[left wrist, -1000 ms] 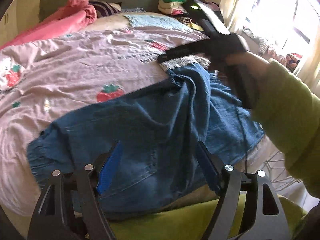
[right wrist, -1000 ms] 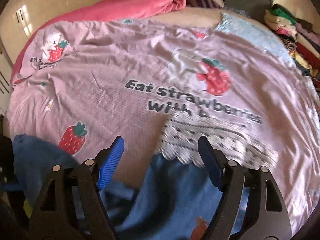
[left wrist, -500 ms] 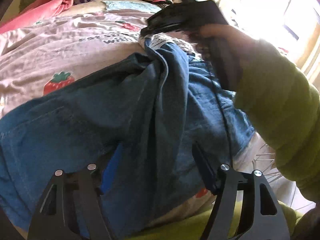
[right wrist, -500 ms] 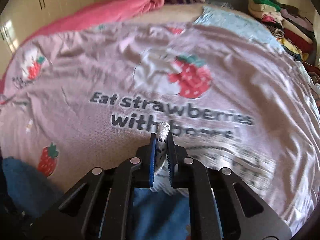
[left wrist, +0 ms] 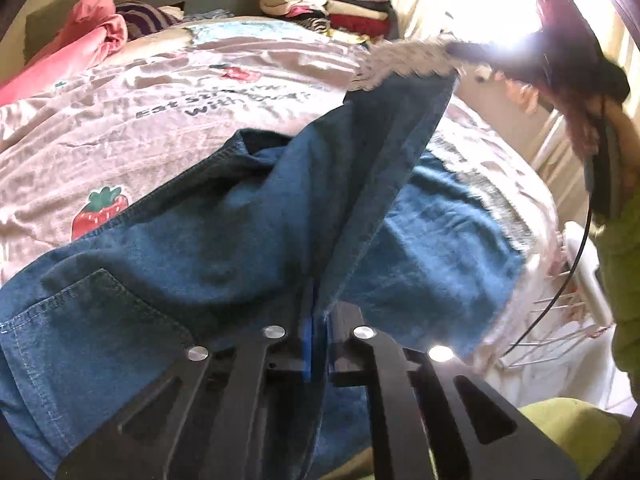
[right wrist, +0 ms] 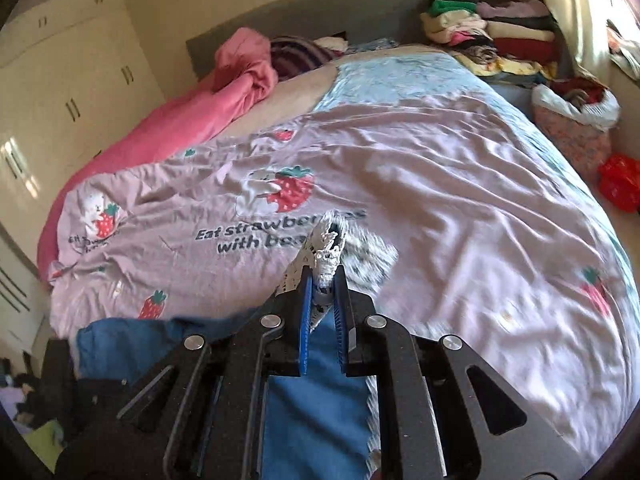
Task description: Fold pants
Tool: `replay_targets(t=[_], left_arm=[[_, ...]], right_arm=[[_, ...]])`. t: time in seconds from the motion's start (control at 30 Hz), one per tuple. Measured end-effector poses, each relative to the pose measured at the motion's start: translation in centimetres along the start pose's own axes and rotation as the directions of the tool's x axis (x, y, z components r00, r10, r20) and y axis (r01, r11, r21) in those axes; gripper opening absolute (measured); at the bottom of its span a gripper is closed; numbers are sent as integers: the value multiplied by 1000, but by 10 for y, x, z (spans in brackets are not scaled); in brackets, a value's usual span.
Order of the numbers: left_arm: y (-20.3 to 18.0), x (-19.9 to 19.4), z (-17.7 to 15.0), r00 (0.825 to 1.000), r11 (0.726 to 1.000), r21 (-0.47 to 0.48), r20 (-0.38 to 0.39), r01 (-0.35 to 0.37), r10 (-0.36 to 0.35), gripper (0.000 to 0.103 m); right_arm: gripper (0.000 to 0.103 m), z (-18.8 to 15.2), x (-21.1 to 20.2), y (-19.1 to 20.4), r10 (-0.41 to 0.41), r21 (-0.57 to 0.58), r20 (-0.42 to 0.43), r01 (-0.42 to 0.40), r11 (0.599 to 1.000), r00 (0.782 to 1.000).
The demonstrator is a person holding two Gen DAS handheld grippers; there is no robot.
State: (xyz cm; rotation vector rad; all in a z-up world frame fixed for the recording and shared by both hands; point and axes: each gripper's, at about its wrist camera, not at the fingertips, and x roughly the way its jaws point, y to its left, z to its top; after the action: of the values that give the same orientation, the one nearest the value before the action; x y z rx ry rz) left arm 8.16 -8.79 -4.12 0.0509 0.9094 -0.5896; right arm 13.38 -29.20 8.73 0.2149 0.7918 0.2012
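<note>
Blue denim pants [left wrist: 208, 240] with a white lace hem lie across the near edge of the bed. My left gripper [left wrist: 318, 320] is shut on a raised fold of the denim near the waist. My right gripper [right wrist: 322, 284] is shut on the lace hem [right wrist: 326, 248] of one leg and holds it up above the bed. In the left wrist view that lifted leg [left wrist: 384, 148] rises in a ridge to the right gripper [left wrist: 460, 54] at upper right. The other leg [left wrist: 448, 224] lies flat on the bed.
The bed has a pink strawberry-print cover [right wrist: 440, 168]. A pink blanket [right wrist: 208, 100] is bunched at the far left. Stacks of folded clothes [right wrist: 492, 28] stand at the far right. A wire rack [left wrist: 560, 312] stands beside the bed.
My left gripper has shut on a fold of the denim. My right gripper, which shut on the lace hem, has lifted the leg up off the bed.
</note>
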Motion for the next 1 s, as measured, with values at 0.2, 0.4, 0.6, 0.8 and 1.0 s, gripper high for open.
replay_targets(t=[0.2, 0.4, 0.6, 0.8, 1.0], left_arm=[[-12, -25, -6, 998, 996, 67, 20, 58, -60, 4], [-25, -23, -28, 997, 992, 97, -15, 81, -80, 4], [-36, -12, -40, 995, 988, 133, -64, 81, -73, 5], [-33, 0, -44, 993, 989, 122, -100, 80, -68, 10], [-27, -30, -39, 992, 987, 108, -66, 118, -111, 49]], right_arm=[[6, -53, -43, -17, -22, 54, -51, 25, 998, 998], [6, -120, -36, -50, -24, 179, -178, 56, 982, 984], [5, -143, -34, -63, -43, 196, -220, 88, 977, 975], [9, -159, -24, -76, -30, 219, -286, 96, 971, 958], [39, -126, -59, -72, -108, 128, -183, 133, 983, 977]])
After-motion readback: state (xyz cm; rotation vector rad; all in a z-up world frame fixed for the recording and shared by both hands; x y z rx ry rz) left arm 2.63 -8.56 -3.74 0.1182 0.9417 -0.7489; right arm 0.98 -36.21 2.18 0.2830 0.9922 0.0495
